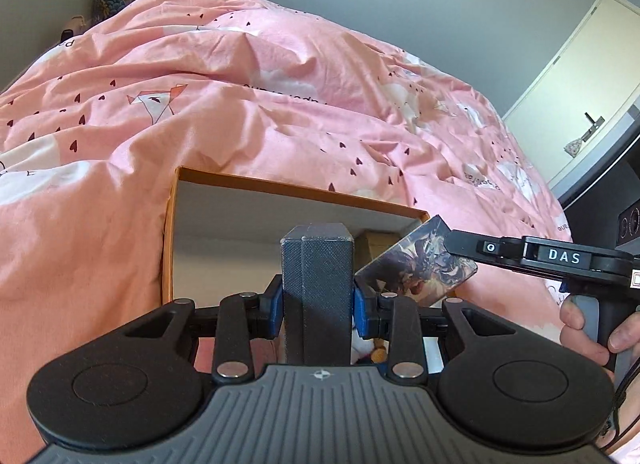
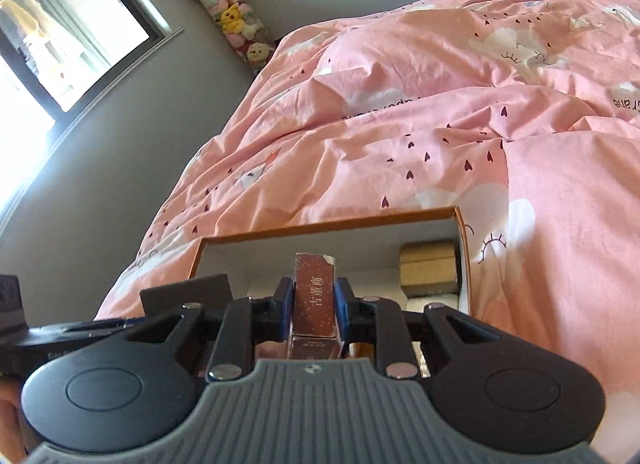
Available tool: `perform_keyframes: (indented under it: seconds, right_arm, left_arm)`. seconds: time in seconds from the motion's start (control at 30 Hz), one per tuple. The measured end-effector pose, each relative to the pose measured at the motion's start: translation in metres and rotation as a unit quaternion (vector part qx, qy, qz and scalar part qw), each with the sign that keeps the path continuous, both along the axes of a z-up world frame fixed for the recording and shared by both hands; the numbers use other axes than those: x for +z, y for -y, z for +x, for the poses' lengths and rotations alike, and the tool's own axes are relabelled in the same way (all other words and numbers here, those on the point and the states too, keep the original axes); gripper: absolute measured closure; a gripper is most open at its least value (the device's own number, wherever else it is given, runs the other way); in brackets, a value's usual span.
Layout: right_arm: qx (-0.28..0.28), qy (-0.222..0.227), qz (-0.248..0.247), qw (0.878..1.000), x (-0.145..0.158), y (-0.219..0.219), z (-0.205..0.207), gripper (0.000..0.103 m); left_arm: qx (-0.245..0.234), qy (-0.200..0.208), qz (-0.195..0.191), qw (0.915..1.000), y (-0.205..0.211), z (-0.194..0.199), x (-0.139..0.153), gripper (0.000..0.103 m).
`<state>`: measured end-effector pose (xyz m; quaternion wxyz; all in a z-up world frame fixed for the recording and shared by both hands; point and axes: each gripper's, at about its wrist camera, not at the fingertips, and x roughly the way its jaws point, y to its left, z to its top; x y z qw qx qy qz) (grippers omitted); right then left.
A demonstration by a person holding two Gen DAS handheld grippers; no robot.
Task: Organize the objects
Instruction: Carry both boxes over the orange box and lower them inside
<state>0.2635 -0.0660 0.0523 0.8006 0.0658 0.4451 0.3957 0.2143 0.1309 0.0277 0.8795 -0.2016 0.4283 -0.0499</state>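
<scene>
"DAS" printed on right gripper [image 1: 452, 242] body; Chinese characters down spine of brown box [image 2: 314, 296]; partial lettering on duvet [image 1: 248, 76], unreadable. Left gripper [image 1: 318, 298] clenched on grey textured box [image 1: 318, 264], held upright above near edge of orange-rimmed carton [image 1: 280, 189]. Right gripper [image 2: 314, 304] clamped on brown box, illustrated face showing in left view, above carton's near right part. Kraft package [image 2: 428, 268] in carton's far right corner. Carton's far left floor bare. Duvet around carton on left, far, right.
</scene>
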Motion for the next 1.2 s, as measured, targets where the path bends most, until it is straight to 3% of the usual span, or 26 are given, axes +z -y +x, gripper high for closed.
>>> perform_keyframes:
  seconds: [0.17,0.5,0.6,0.73,0.77,0.83,1.2]
  right_arm:
    - [-0.047,-0.022,-0.003,0.999,-0.046,-0.04,0.028,0.08]
    - [-0.029,-0.047,-0.014,0.998,-0.099,-0.076,0.049,0.08]
    - [-0.021,-0.049,-0.016,0.998,-0.102,-0.074,0.053,0.08]
    - [0.0,-0.016,-0.063,0.998,-0.1,-0.074,0.05,0.079]
    - [0.005,-0.001,-0.082,0.997,-0.101,-0.075,0.05,0.089]
    - [0.013,0.02,-0.111,0.994,-0.103,-0.078,0.048,0.093]
    - [0.017,0.033,-0.118,0.992,-0.089,-0.058,0.043,0.09]
  left_arm:
    - [0.004,-0.018,0.002,0.9998,-0.005,0.025,-0.019,0.065]
    - [-0.004,-0.042,0.007,0.9991,-0.012,0.048,-0.043,0.065]
    - [-0.009,-0.048,0.005,0.9988,-0.011,0.051,-0.049,0.065]
    - [-0.013,-0.053,0.001,0.9985,-0.008,0.055,-0.054,0.065]
    - [-0.014,-0.055,0.0,0.9984,-0.007,0.056,-0.055,0.065]
    - [-0.015,-0.06,0.0,0.9981,-0.005,0.058,-0.058,0.065]
    - [0.005,-0.108,0.01,0.9941,-0.003,0.073,-0.067,0.065]
